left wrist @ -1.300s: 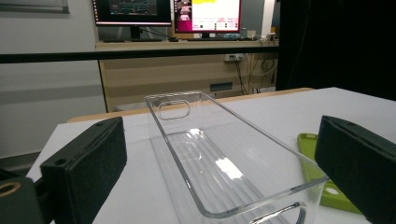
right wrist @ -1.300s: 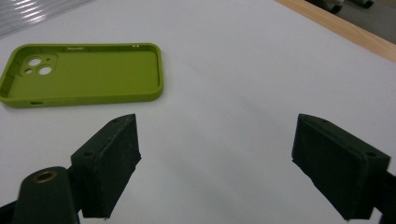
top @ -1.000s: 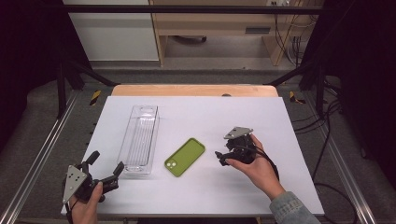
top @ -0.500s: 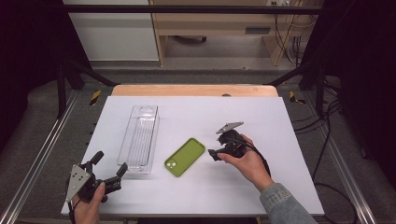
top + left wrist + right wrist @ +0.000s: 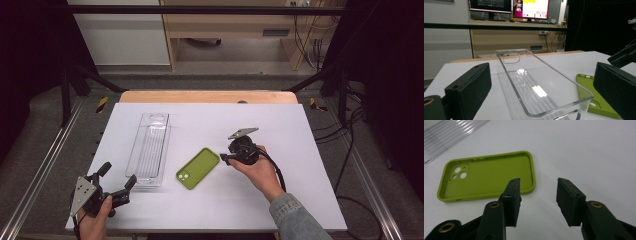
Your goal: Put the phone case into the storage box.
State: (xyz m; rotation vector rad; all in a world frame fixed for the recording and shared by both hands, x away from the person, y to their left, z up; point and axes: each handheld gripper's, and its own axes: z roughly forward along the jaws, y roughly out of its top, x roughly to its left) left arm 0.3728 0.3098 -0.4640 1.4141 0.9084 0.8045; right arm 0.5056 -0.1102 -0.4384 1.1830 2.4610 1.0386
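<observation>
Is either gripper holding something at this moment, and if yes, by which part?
Nothing is held. The right gripper has been closing, but its jaws are apart beside the green phone case's end. The left gripper is open near the clear tray.

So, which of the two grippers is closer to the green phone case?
The right gripper. It sits just beside the case's upper end, its jaws having just been closing with nothing between them. The left gripper is farther off, by the clear tray.
</observation>
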